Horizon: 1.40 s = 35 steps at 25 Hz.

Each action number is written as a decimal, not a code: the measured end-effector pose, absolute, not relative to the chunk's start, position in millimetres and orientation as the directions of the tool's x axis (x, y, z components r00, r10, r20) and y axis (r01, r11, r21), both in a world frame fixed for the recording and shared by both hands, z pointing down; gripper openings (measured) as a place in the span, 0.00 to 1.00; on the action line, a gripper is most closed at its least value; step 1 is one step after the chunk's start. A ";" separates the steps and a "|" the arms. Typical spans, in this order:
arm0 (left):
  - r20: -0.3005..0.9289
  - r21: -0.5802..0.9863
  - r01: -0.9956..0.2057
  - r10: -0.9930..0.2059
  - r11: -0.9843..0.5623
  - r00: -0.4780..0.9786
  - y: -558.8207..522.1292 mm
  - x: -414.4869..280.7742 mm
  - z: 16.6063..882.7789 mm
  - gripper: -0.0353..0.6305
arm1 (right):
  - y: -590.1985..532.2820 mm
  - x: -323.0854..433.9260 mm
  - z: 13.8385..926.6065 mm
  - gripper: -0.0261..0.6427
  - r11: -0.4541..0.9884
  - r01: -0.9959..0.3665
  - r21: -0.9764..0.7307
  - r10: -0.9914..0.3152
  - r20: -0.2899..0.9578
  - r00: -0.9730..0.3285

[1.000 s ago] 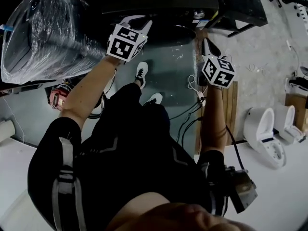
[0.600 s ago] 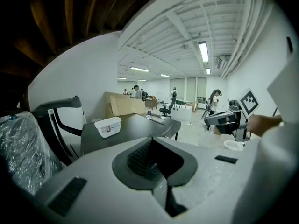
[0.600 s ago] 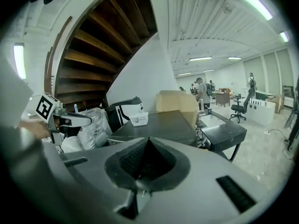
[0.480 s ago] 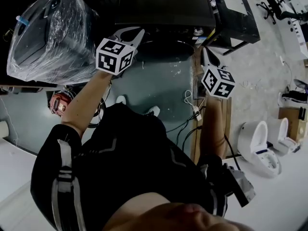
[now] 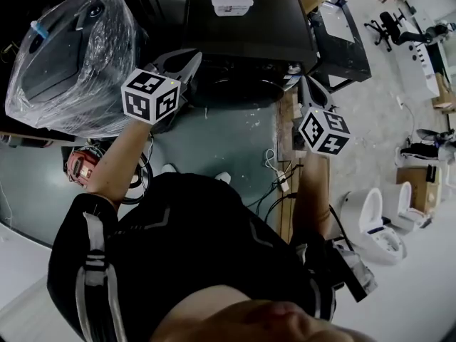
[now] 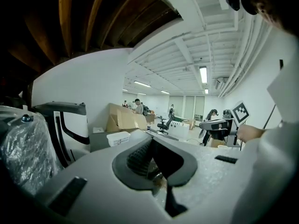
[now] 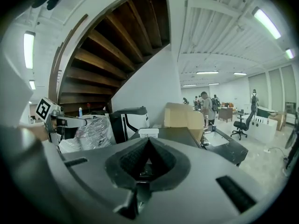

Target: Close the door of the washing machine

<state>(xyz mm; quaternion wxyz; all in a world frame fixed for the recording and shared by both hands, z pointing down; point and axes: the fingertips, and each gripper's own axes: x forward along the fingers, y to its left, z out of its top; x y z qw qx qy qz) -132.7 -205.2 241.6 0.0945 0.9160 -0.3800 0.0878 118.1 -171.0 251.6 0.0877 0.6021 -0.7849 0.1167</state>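
Here, in the head view, the black washing machine [image 5: 249,27] stands straight ahead of the person, with a small white box [image 5: 231,3] on its top. Its round door [image 5: 239,84] shows as a dark ring under the front edge. It seems to lie against the front, though whether it is latched I cannot tell from this steep angle. The left gripper [image 5: 191,59] hangs just beside the door's left rim and the right gripper [image 5: 305,83] just off its right. Neither touches it, so I judge no push is under way. Both forearms reach forward from the body, with the marker cubes uppermost and the jaws pointing toward the machine, close to level. A plastic-wrapped appliance [image 5: 68,55] sits to the left, and cables [image 5: 274,169] trail over the floor.

In the left gripper view, the left gripper [image 6: 152,157] has its ribbed pads pressed together with nothing between them. It looks over the machine's top [image 6: 100,141] into the room, and the door is out of sight below. The right gripper [image 6: 219,125] shows at the far right, at about the same height.

In the right gripper view, the right gripper [image 7: 145,160] is likewise closed on nothing. Beyond it lie the machine's top [image 7: 170,135], the white box [image 7: 148,132] and a cardboard box [image 7: 184,115], with the left gripper [image 7: 65,121] at the left. Closed jaws would serve as blunt pushers, which suits a door that needs shoving, not grasping.
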 end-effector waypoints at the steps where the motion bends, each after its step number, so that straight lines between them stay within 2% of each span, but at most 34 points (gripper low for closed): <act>1: 0.228 0.098 -0.714 -0.683 -0.694 0.694 -205.2 -142.0 236.8 0.06 | -171.2 111.3 245.5 0.05 0.250 -0.966 -0.065 -0.928 0.269 -0.258; 8: 0.192 -0.069 -0.761 -0.757 -0.645 0.624 -204.0 -211.1 201.7 0.06 | -169.0 61.9 205.2 0.05 0.249 -0.967 -0.054 -0.946 0.198 -0.255; 13: 0.150 -0.027 -0.795 -0.789 -0.605 0.596 -208.4 -259.1 182.6 0.06 | -168.9 30.4 182.5 0.05 0.247 -0.969 -0.017 -0.952 0.183 -0.246; 18: 0.113 -0.132 -0.851 -0.861 -0.508 0.496 -220.2 -307.3 165.1 0.06 | -166.9 5.8 164.0 0.04 0.228 -0.973 0.029 -0.963 0.157 -0.221; 24: 0.077 -0.039 -0.862 -0.862 -0.505 0.501 -213.8 -333.6 158.2 0.06 | -166.3 -14.8 155.9 0.04 0.228 -0.973 0.031 -0.964 0.146 -0.222; 35: 0.055 -0.038 -0.875 -0.875 -0.482 0.480 -212.6 -346.8 154.3 0.06 | -158.8 -23.2 151.1 0.04 0.219 -0.975 0.044 -0.967 0.143 -0.211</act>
